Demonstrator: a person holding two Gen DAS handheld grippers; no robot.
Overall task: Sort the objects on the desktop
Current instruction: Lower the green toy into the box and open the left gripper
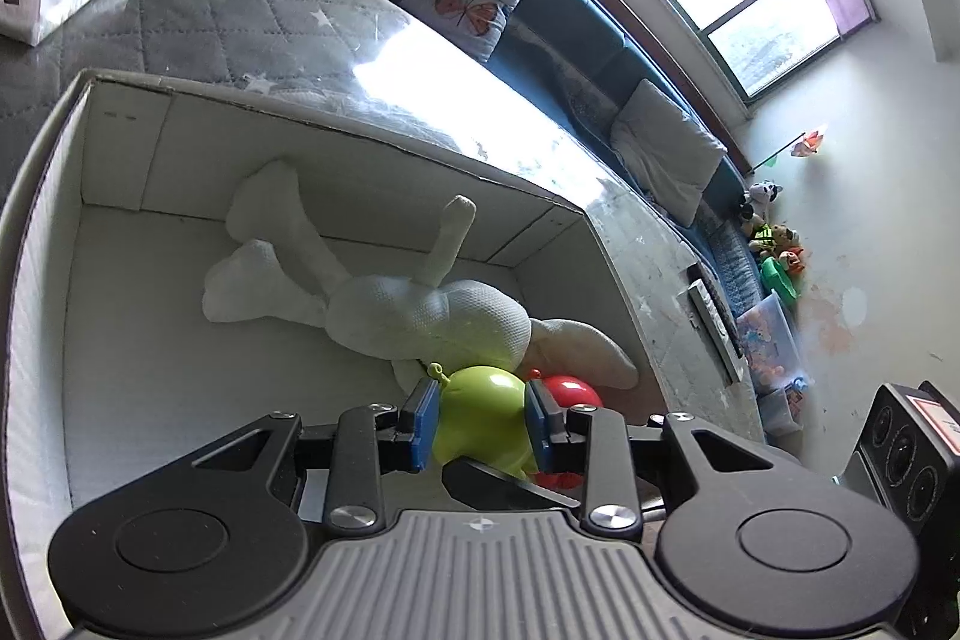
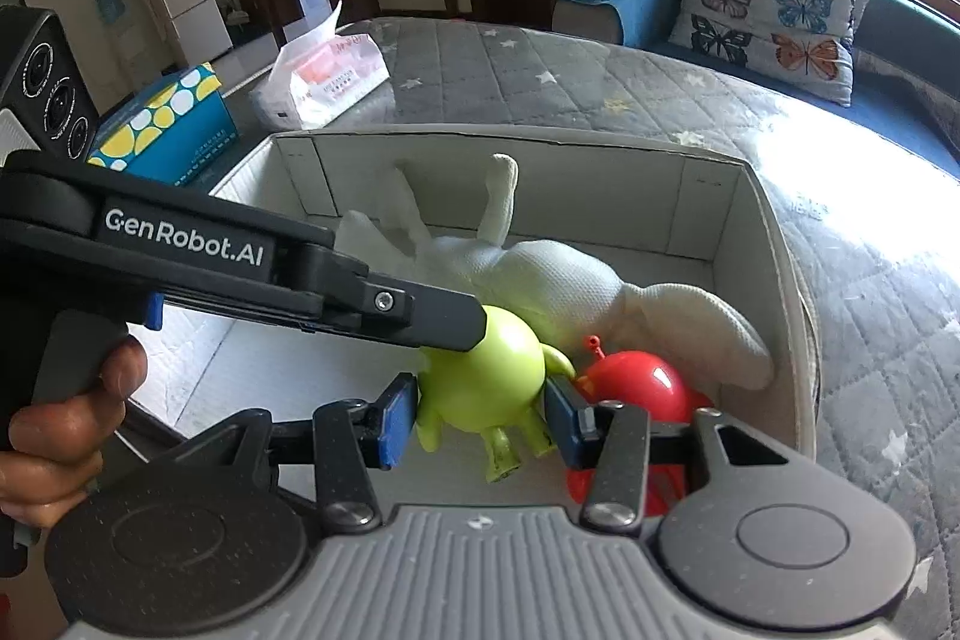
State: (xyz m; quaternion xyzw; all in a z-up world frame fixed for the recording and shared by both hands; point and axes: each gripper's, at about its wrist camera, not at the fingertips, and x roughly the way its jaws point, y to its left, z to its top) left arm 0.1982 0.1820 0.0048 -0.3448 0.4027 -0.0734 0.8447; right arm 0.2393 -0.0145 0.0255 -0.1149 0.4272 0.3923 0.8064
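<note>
In the left wrist view, the left gripper (image 1: 483,424) is angled downward into a white box (image 1: 336,124) that stands on a grey quilted surface (image 1: 240,10). Its blue pads (image 1: 425,421) are pressed against the two sides of a green toy (image 1: 483,409), so the toy is clamped between jaws that are set partly apart. The toy is seen as a glossy, lime-coloured round body with a small stalk at its top. A red toy (image 1: 570,391) is seen just behind and beside the right-hand pad, and a white plush animal (image 1: 384,298) lies stretched across the box floor beyond it, legs toward the far wall.

In the right wrist view, the right gripper (image 2: 480,421) is tilted down over the same box (image 2: 774,244). The green toy (image 2: 480,382) is framed between its blue pads (image 2: 399,421); whether they press on it cannot be told. Short legs are shown under the toy's round body. The left gripper (image 2: 447,325) is seen crossing from the left, its black finger laid on the toy's upper side, with a hand (image 2: 57,436) wrapped around its handle. The red toy (image 2: 639,388) is touching the plush animal (image 2: 576,286) near the box's right wall.
</note>
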